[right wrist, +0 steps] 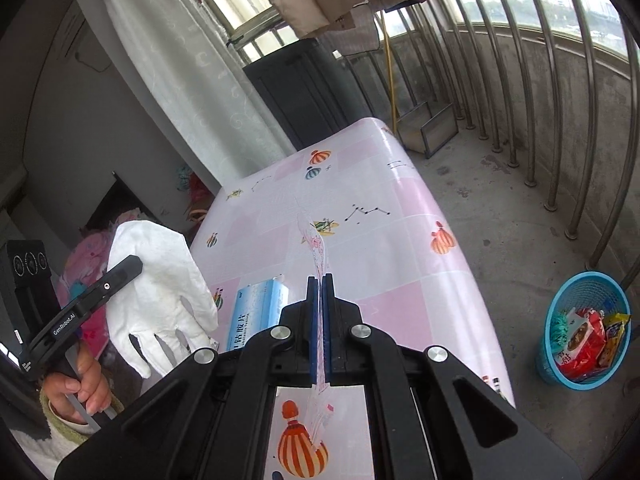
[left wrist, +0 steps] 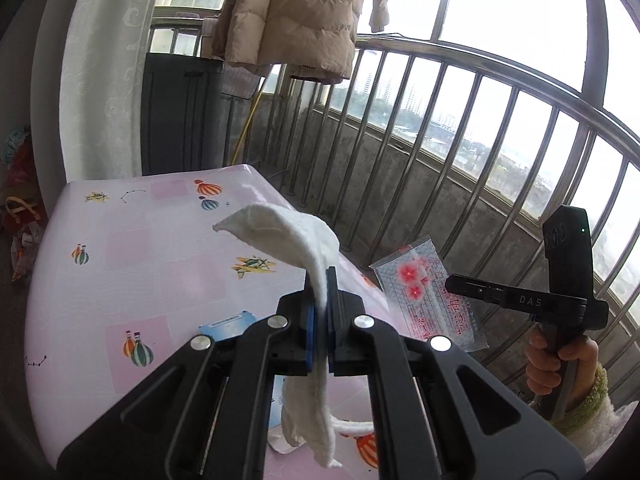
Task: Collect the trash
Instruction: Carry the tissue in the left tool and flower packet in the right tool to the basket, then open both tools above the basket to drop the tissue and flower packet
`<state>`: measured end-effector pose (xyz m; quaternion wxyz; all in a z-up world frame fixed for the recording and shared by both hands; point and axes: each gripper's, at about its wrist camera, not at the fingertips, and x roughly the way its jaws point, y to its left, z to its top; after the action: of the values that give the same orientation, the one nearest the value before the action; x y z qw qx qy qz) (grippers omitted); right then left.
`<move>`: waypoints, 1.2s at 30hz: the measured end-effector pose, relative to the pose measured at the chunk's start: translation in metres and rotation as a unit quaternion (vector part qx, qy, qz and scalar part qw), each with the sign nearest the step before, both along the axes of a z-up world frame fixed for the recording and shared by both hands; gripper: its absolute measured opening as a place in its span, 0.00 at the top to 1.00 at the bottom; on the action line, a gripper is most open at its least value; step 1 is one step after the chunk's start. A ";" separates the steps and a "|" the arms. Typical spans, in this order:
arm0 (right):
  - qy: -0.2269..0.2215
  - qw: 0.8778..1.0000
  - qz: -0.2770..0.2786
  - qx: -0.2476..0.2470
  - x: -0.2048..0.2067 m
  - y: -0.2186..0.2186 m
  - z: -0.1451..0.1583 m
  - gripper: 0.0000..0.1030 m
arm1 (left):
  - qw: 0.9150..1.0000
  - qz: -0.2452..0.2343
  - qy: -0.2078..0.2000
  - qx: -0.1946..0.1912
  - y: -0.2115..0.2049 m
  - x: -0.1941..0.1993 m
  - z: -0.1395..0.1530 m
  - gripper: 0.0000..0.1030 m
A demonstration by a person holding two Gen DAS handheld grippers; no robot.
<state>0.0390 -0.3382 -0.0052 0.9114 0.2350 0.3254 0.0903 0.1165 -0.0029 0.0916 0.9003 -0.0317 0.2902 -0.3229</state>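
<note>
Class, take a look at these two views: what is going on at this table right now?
A person is clearing trash with a handheld gripper in each hand. The left gripper is shut on a white glove, the right gripper on a flat plastic wrapper printed with red flowers. Both are held above the pink table, where a blue box lies. A blue basket holding wrappers stands on the floor.

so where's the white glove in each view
Left wrist: the glove is at centre, clamped in the left gripper, draping forward and hanging below.
Right wrist: the glove is at left, hanging from that gripper.
Shared landmark: the blue box on the pink table.
</note>
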 end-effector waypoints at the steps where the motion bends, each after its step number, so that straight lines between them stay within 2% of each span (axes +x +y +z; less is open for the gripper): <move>1: -0.002 1.000 -0.014 0.000 -0.006 -0.011 0.000 0.98 | 1.000 -0.011 0.001 -0.002 -0.011 0.002 0.002 0.97; 8: 0.002 0.993 -0.122 0.000 -0.045 -0.095 -0.011 0.98 | 0.994 -0.103 0.020 -0.010 -0.110 0.019 0.002 0.97; 15: 0.033 0.975 -0.219 0.012 -0.073 -0.172 -0.050 0.98 | 0.980 -0.191 0.054 0.021 -0.237 0.031 -0.023 0.97; 20: 0.063 0.961 -0.268 0.040 -0.082 -0.218 -0.094 0.98 | 0.961 -0.246 0.098 0.076 -0.336 0.037 -0.071 0.97; 25: 0.093 0.948 -0.293 0.081 -0.075 -0.257 -0.151 0.98 | 0.941 -0.272 0.146 0.141 -0.422 0.047 -0.133 0.97; 28: 0.102 0.940 -0.302 0.124 -0.067 -0.280 -0.186 0.98 | 0.929 -0.284 0.158 0.177 -0.463 0.049 -0.167 0.97; 32: 0.110 0.927 -0.324 0.157 -0.059 -0.308 -0.231 0.98 | 0.915 -0.299 0.162 0.217 -0.508 0.052 -0.205 0.94; 33: 0.110 0.923 -0.328 0.171 -0.058 -0.317 -0.245 0.98 | 0.912 -0.303 0.164 0.222 -0.516 0.053 -0.213 0.88; 34: 0.115 0.916 -0.335 0.188 -0.057 -0.325 -0.262 0.98 | 0.910 -0.304 0.167 0.228 -0.524 0.054 -0.223 0.69; 35: 0.121 0.910 -0.344 0.195 -0.057 -0.332 -0.278 0.96 | 0.908 -0.300 0.168 0.237 -0.531 0.055 -0.233 0.47; 36: 0.134 0.905 -0.352 0.198 -0.056 -0.340 -0.297 0.94 | 0.909 -0.294 0.168 0.245 -0.538 0.055 -0.243 0.40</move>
<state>-0.0169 -0.6779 -0.3021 0.7664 0.5198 0.3162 -0.2061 0.1718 -0.5407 -0.1516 0.6822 0.2226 0.5032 -0.4815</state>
